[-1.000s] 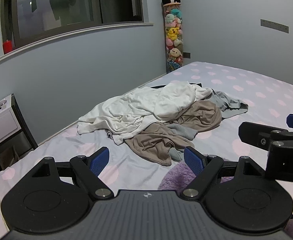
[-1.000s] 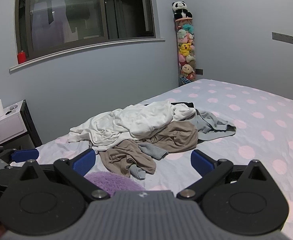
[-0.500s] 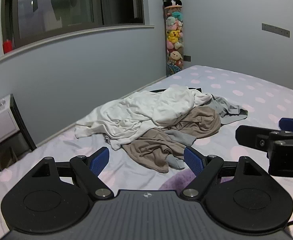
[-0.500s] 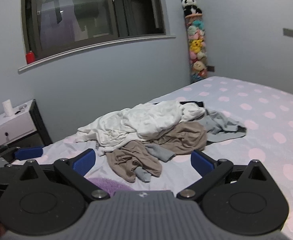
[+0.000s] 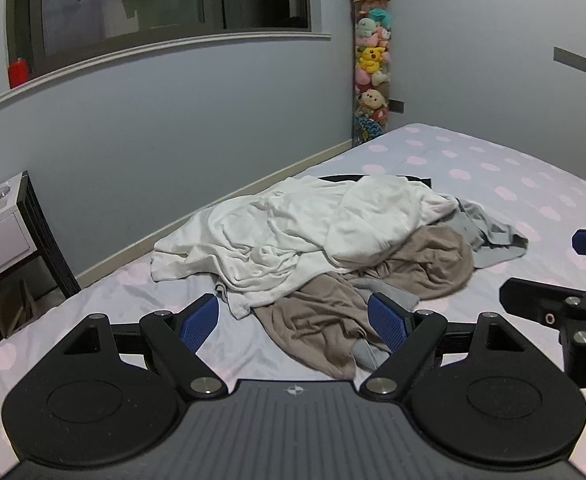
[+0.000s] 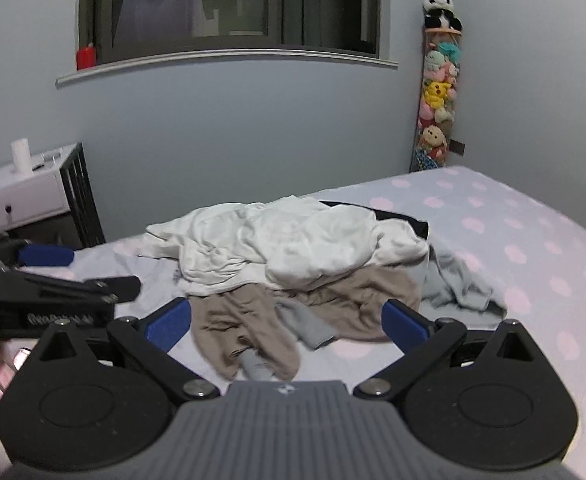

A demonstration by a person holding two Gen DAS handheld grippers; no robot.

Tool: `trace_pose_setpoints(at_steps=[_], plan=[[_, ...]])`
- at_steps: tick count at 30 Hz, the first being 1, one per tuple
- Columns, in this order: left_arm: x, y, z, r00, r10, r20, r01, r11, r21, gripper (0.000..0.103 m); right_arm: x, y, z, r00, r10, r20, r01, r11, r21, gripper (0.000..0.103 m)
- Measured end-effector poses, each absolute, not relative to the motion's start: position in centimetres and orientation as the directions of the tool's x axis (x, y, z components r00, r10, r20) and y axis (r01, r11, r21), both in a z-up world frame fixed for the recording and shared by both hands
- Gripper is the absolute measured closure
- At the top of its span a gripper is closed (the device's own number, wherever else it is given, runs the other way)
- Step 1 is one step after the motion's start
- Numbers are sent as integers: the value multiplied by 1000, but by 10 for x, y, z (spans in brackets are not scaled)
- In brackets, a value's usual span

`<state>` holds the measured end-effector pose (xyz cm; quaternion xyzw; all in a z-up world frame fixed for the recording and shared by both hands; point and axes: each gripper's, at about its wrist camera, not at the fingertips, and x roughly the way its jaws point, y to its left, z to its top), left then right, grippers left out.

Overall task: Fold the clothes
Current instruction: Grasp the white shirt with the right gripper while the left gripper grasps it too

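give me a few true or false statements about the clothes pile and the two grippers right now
1. The left gripper is open and holds nothing. True.
2. The right gripper is shut on the brown garment. False: it is open, with no cloth between its fingers.
3. The white garment lies on top of the pile. True.
4. The clothes are folded in a neat stack. False: they lie crumpled in a heap on the bed.
5. A toy panda sits on top of the tube of soft toys in the corner. True.
6. The bedsheet is striped. False: it has pink spots.
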<state>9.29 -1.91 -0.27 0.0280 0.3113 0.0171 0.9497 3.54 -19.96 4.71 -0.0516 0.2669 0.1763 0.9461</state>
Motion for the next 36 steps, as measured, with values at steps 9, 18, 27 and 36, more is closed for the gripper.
trace_pose_setpoints(at_steps=[9, 18, 27, 36], plan=[[163, 5, -19, 789, -43, -613, 102, 993, 62, 21, 113, -199, 17, 744, 320, -587, -397, 918, -2, 1], [250, 18, -75, 749, -94, -656, 142, 990, 20, 23, 201, -202, -43, 693, 299, -656, -389, 921, 10, 26], [331, 26, -128, 726, -20, -687, 100, 992, 77, 30, 273, -176, -76, 676, 332, -658, -390, 919, 62, 26], [376, 14, -154, 677, -71, -733, 77, 997, -26, 60, 305, -168, -91, 672, 296, -678, -354, 933, 57, 81]])
